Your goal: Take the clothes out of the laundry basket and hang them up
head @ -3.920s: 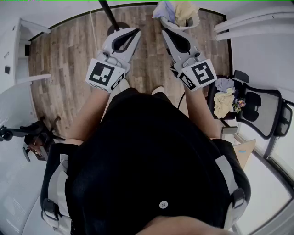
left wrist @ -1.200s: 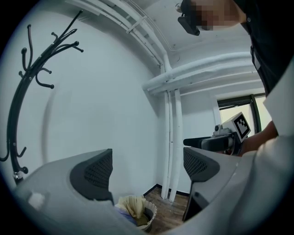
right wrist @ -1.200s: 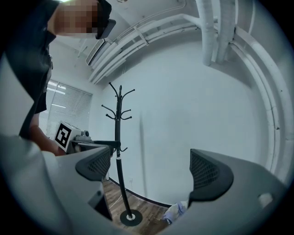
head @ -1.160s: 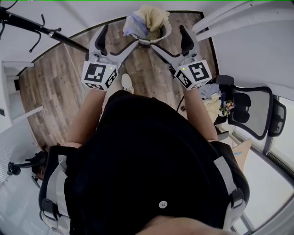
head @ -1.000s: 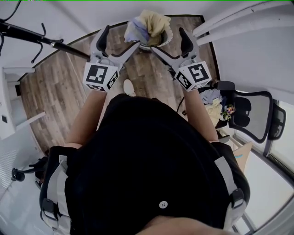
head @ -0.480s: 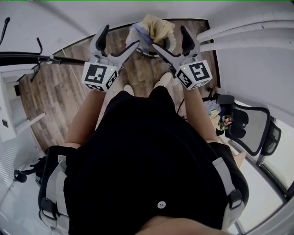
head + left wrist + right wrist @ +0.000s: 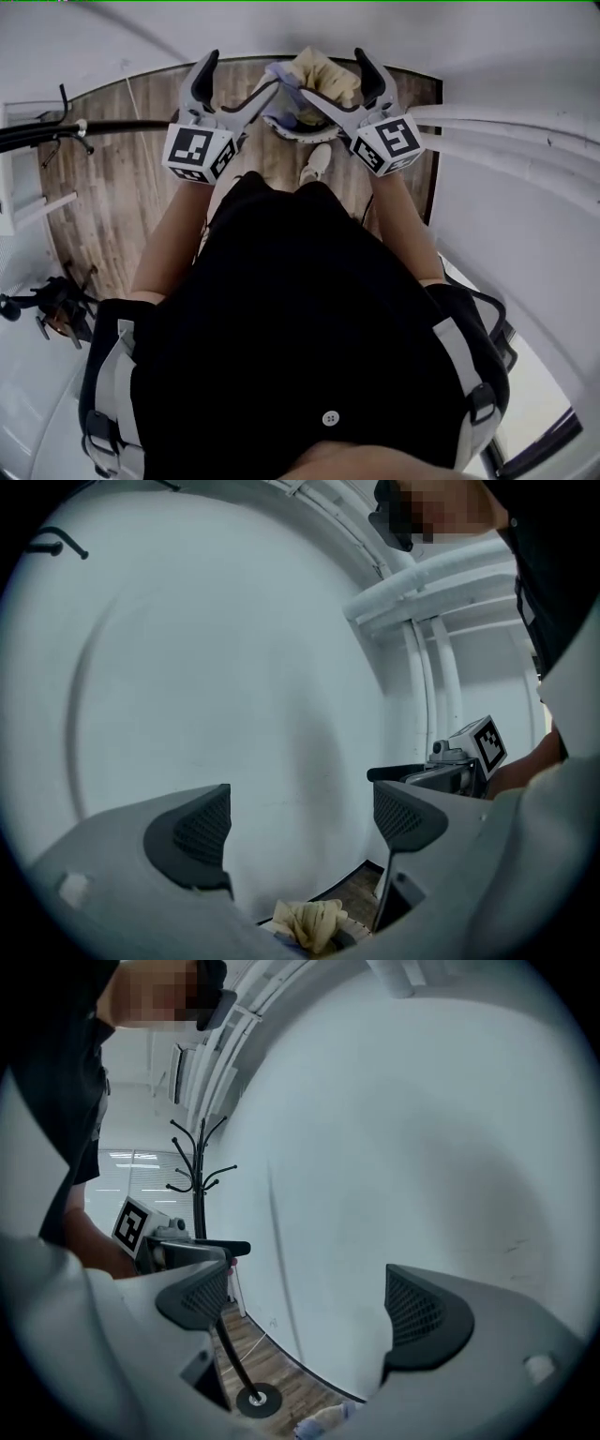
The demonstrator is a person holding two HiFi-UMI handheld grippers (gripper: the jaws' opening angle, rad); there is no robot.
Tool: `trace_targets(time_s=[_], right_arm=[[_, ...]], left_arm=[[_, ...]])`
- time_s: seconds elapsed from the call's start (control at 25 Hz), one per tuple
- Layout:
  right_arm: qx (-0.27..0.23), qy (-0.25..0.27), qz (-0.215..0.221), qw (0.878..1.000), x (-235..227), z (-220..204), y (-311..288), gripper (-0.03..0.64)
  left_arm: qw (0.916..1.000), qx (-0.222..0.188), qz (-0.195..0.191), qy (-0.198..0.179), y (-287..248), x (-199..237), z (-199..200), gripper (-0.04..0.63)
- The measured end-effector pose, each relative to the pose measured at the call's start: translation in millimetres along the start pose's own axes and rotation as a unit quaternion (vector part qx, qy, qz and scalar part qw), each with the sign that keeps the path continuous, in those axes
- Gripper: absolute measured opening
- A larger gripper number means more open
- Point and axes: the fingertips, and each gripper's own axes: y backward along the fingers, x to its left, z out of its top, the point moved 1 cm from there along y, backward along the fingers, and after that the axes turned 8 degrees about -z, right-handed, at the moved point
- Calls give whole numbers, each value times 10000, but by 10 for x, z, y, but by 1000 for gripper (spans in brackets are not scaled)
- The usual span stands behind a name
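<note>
A white laundry basket [image 7: 298,133] stands on the wood floor by the wall, straight ahead of me. It holds a cream garment [image 7: 325,73] [image 7: 307,921] and a lavender one [image 7: 283,75]. My left gripper [image 7: 239,77] [image 7: 302,829] is held above the basket's left side, open, with nothing between its jaws. My right gripper [image 7: 330,73] [image 7: 309,1303] hangs over the basket's right side, also open and empty. A black coat stand [image 7: 198,1194] rises to the left; its pole [image 7: 112,127] reaches in from the left of the head view.
A white wall fills both gripper views just beyond the jaws. White pipes [image 7: 506,127] run along the wall at the right. A white shelf unit [image 7: 23,192] stands at the left edge, and a black tripod [image 7: 52,309] lies on the floor at the lower left.
I have walked up to the basket: it has come closer between the two grippers. The office chair with clothes at the right has left the view. Both grippers stay open.
</note>
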Motion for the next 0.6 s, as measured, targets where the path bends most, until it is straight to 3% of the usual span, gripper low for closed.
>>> trace_targets(time_s=[0.28,0.44,0.6], right_arm=[[805,-116,949,9922,-451,-489,-536,506],[1280,-44,1340,9827,-686,-1003,-727,492],[1682,157,1528,9737,-803,-1526,-1075,446]], left_arm=[[9940,395,912,451,-302,349,-399,477],[9855,734,1394,626,-383,497,-920,477],[9771,1059,1637,847,-438,795,-1528,470]])
